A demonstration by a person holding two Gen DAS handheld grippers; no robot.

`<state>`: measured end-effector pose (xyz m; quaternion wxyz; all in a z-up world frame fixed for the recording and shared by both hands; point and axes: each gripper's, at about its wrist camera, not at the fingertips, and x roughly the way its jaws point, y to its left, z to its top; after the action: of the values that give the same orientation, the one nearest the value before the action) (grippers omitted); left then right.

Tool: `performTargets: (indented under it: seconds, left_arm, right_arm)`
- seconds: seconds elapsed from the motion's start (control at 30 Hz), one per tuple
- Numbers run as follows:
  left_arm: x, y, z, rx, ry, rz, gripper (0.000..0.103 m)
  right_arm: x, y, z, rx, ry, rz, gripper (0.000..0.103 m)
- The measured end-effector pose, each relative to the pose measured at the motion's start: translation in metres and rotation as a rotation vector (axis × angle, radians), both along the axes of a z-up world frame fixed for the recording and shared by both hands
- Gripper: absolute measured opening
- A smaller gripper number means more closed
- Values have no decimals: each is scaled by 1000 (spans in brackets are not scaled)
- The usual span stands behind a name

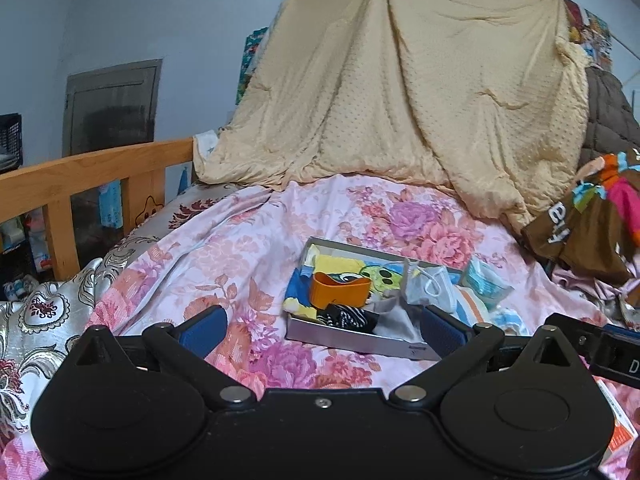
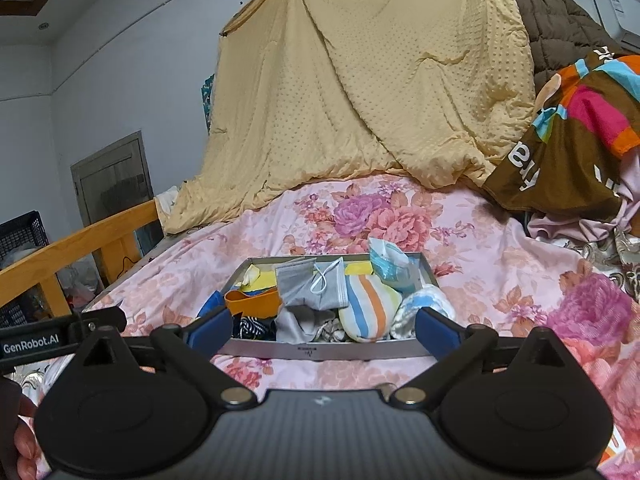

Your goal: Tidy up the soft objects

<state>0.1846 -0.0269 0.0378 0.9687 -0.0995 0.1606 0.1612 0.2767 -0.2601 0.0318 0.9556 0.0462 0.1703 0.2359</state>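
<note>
Both pairs of jaws are seen spread wide, and nothing is held in either. The left gripper [image 1: 322, 326] is hung just short of the near-left corner of the metal tray [image 1: 352, 340]; the right gripper [image 2: 324, 326] is lined up square on the tray's near rim, with its blue pads [image 2: 434, 328] set to either side of the pile.

The soft things are found heaped inside that tray, which sits on the floral bedspread [image 2: 500, 256]. A grey face mask [image 2: 310, 284] is draped on top, ear loops loose. Beside it a striped sock bundle [image 2: 370, 308] is wedged against a pale blue cloth [image 2: 424, 306], and a black-and-white striped sock [image 1: 348, 316] is tucked at the front, below an orange cup [image 1: 340, 290].

Everything here should be judged light, limp and easily crushed, so little force is needed. The mask would best be pinched at its folded body, not by a loop, which would stretch and swing. The sock bundle should be taken across its thick middle so that it is lifted whole. Snagging of a neighbouring item is the risk to be watched.
</note>
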Motion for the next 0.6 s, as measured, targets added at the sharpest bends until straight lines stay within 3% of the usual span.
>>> performTargets:
  seconds: [0.6]
  left_arm:
    - [-32, -12, -12, 25, 42, -31, 102]
  right_arm:
    - [-44, -18, -2, -3, -17, -29, 103]
